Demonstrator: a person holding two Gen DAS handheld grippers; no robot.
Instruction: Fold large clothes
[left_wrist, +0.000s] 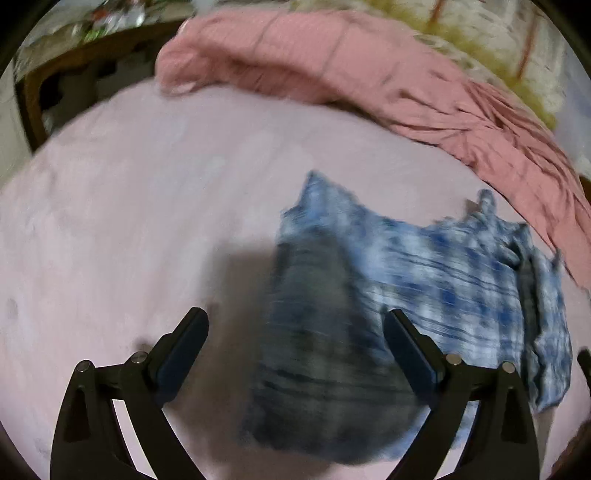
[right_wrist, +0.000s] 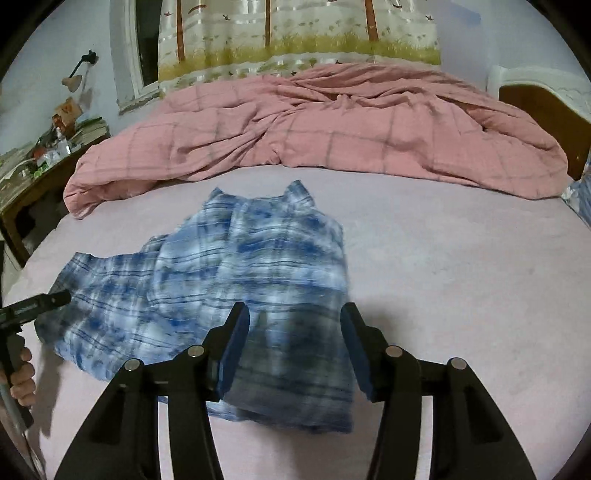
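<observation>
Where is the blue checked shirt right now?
The blue checked shirt lies on the pink bed sheet, in front of the pink quilt, left of centre in the right wrist view.

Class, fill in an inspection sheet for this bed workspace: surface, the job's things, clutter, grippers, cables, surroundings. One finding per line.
Surface: pale pink bed sheet, fairly smooth.
Job's things: blue plaid shirt lying on the sheet, partly folded over itself, collar toward the far side.
Clutter: pink checked quilt bunched along the far edge of the bed.
Grippers: left gripper open above the shirt's edge, nothing between its fingers; right gripper open over the shirt's near end, pads not pressing the cloth.
Cables: nothing seen.
Surroundings: cluttered wooden side table, printed curtain, wooden headboard.
</observation>
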